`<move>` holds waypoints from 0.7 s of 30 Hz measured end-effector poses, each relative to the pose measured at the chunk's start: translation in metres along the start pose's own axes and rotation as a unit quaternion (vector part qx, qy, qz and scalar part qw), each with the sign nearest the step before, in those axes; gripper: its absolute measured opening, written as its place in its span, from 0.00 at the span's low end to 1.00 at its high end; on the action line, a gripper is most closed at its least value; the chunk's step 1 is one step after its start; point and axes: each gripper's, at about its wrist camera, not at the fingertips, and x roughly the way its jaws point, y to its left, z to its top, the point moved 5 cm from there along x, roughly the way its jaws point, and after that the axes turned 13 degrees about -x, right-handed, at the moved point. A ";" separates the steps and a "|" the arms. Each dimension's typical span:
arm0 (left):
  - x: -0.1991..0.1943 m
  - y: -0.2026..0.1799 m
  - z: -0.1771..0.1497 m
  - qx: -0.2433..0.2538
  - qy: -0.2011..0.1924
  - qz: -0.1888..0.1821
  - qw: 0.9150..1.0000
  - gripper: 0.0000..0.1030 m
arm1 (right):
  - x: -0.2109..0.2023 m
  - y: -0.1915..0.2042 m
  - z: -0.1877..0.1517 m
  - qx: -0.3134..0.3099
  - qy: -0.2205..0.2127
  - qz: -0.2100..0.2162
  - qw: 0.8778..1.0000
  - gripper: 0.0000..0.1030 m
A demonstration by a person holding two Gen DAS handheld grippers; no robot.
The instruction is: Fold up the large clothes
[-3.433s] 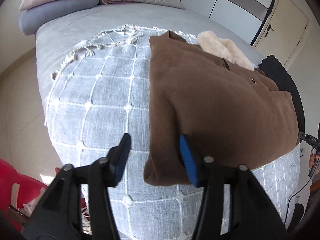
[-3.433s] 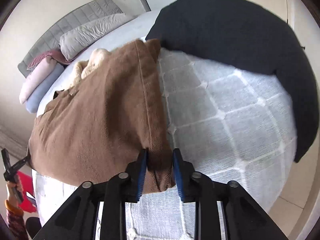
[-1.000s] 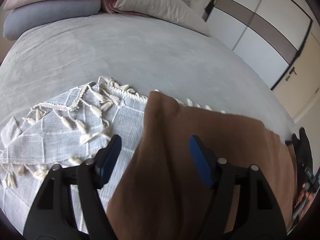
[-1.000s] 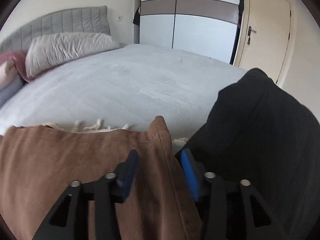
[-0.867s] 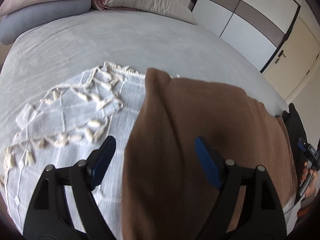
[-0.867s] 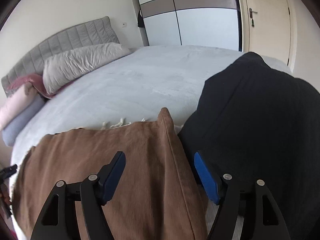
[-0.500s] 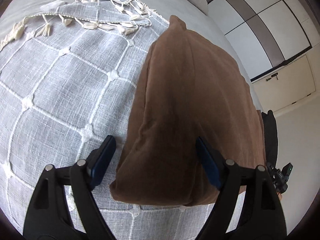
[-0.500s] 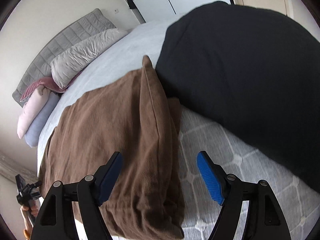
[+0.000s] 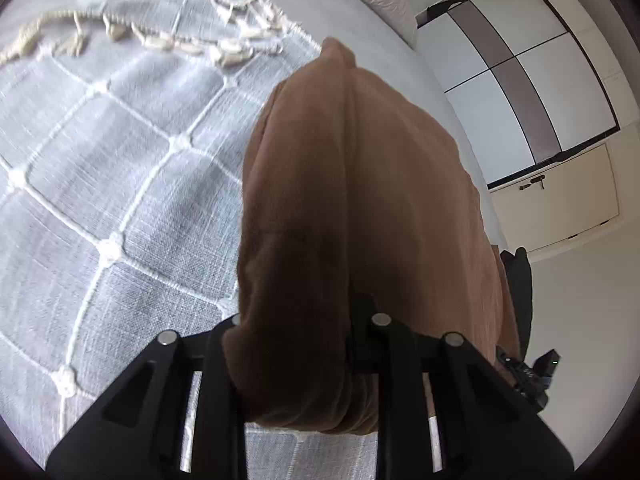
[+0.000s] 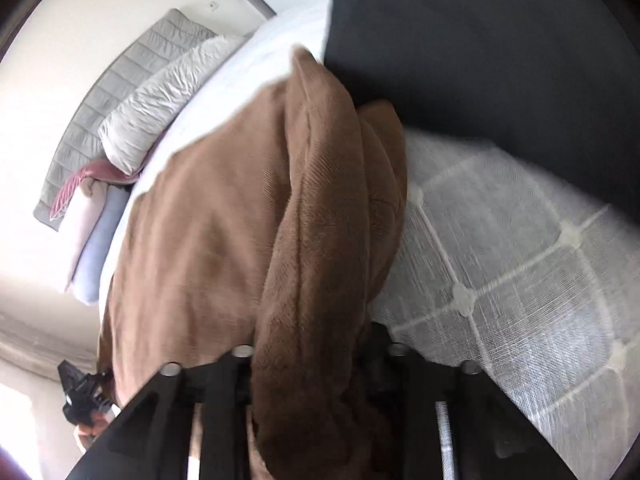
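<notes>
While the jaws of both grippers are closing, a thick fold of the brown garment [image 9: 360, 184] is seen bunched between the arms of each tool. The left gripper [image 9: 296, 320] is clamped on the near left end of the folded garment, its pads hidden by the cloth; the right gripper [image 10: 312, 344] is clamped likewise on the near right end, where several plush layers are gathered. The garment is laid on a pale grey throw [image 9: 120, 168] with a white stitched grid and a cream tasselled fringe [image 9: 192, 40], and this throw is spread over the bed [image 9: 328, 4], which is covered in plain grey. A large black garment [image 10: 500, 48] is laid on the bed just beside the brown one, on its right. At the head of the bed a quilted grey headboard [image 10: 120, 88] is fitted against a cream wall, and a pale grey pillow [image 10: 168, 96] is set before it, with pink and lavender bolsters [image 10: 92, 240] stacked beside that. A wardrobe [image 9: 520, 80] with white and grey-brown panels is placed along the far wall, with a cream door [image 9: 560, 196] next to it.
</notes>
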 end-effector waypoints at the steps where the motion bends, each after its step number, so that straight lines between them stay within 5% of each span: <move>1: -0.014 -0.012 -0.001 0.008 -0.016 -0.010 1.000 0.20 | -0.015 0.008 0.007 -0.004 -0.017 0.005 1.000 0.19; 6: -0.092 -0.068 -0.008 0.038 -0.045 -0.060 0.996 0.18 | -0.104 0.057 0.031 -0.046 -0.062 0.032 0.996 0.16; 10: -0.138 -0.060 -0.025 0.057 -0.021 -0.072 0.996 0.20 | -0.156 0.065 0.012 -0.063 -0.065 0.048 0.995 0.16; 13: -0.133 -0.023 -0.053 0.094 0.003 -0.035 0.995 0.29 | -0.152 0.048 -0.025 -0.065 -0.038 0.047 0.996 0.19; 17: -0.079 0.065 -0.089 0.103 0.063 0.088 0.989 0.44 | -0.094 0.004 -0.109 -0.055 0.058 -0.015 0.997 0.29; 18: -0.078 0.078 -0.090 0.089 0.058 0.073 0.992 0.54 | -0.083 -0.006 -0.125 -0.049 0.073 -0.030 0.996 0.38; 21: -0.105 0.087 -0.083 0.070 0.024 0.050 0.996 0.58 | -0.094 -0.025 -0.140 -0.024 0.032 -0.022 0.999 0.52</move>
